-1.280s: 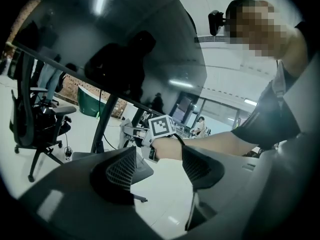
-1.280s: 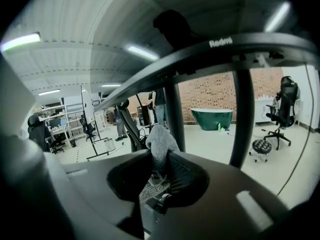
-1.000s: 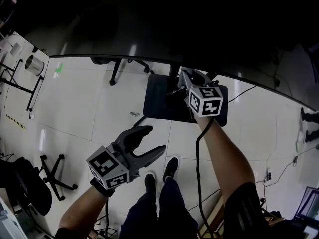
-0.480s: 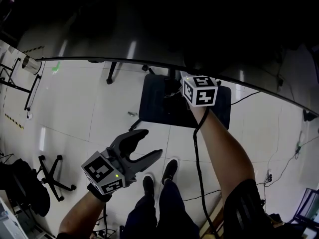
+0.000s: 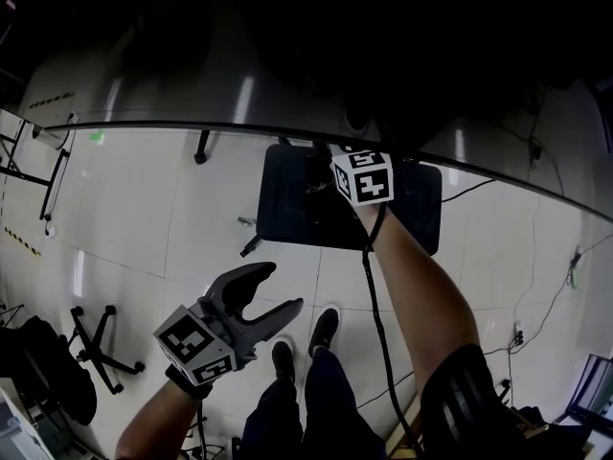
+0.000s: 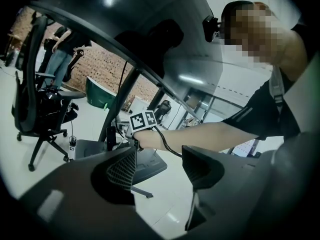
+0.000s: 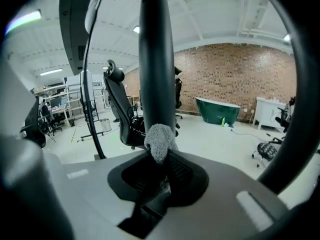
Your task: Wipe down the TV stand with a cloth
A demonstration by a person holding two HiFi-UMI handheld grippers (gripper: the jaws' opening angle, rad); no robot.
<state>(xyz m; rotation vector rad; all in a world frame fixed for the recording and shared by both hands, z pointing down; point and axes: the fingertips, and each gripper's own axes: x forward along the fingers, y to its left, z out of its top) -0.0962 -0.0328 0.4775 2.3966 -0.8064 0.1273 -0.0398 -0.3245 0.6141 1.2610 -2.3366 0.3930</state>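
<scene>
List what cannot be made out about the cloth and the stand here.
Right gripper view: whether the cloth in the right gripper touches the pole; they merely overlap. The pole's top is cut off by the frame edge.
Head view: that gripper's jaws and the cloth, hidden behind its marker cube; the pole, hidden under the screen.
Head view: any dirt on the base plate, too dark.

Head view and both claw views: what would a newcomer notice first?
The right claw, shut on a fuzzy grey cloth, directly before the TV stand's black post. Low at the head view's left, the left claw hangs open and empty above the white floor.
</scene>
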